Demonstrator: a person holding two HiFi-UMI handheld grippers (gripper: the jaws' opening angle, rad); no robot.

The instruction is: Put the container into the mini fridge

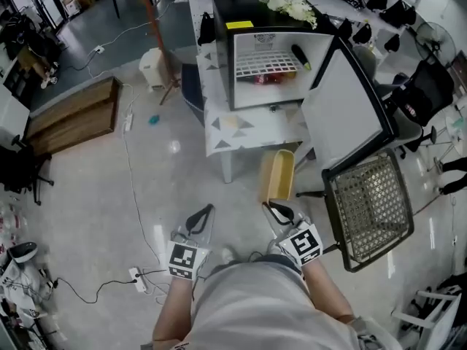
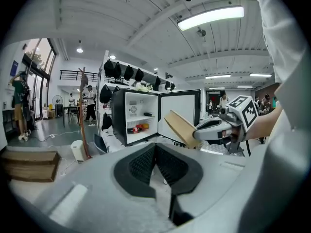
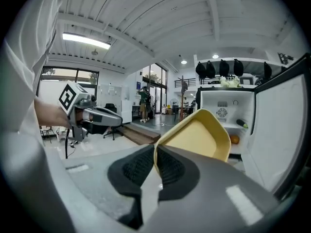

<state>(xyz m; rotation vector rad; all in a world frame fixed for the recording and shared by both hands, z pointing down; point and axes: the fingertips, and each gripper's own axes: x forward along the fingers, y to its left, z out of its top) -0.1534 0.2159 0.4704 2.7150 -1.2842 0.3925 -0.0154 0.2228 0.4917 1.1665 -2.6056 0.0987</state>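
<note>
**Step** (image 1: 73,122): wooden, low, on the floor at far left.

**Bin** (image 1: 153,65): white, standing on the floor left of the table, near a slanted reddish pole.

**Power strip** (image 1: 136,274): white, on the floor just left of the left gripper. A thin cable runs from it across the tiles.

**Left gripper** (image 1: 206,211): held low over the floor and pointing towards the table. The jaws are together with the ribbed pads touching, and nothing is between them.

**Table** (image 1: 233,130): small, with a pale cloth patterned in triangles. One white leg is visible. It carries the fridge.

**Fridge** (image 1: 241,9): black shell with a white inside, standing on the table with its door open. White flowers (image 1: 292,6) lie on top, and a yellow label sits at the top front edge.

- **Shelf** (image 1: 266,64): white wire, with a dark bottle (image 1: 300,55) lying on its right end.
- Red and orange items sit under the shelf, too small to tell apart.

**Container** (image 1: 279,175): yellow and shallow, outside the fridge. It is in the air in front of the table, below the fridge opening and apart from it. It is tilted, with its far end towards the table.

**Right gripper** (image 1: 271,207): the jaws are narrowed onto the container's near rim, with one pad on each side of the thin wall.

**Door** (image 1: 343,111): swung out to the right, with its white inner face showing.

**Chair** (image 1: 372,210): black with a mesh seat, right of the right gripper and under the open door.
</note>
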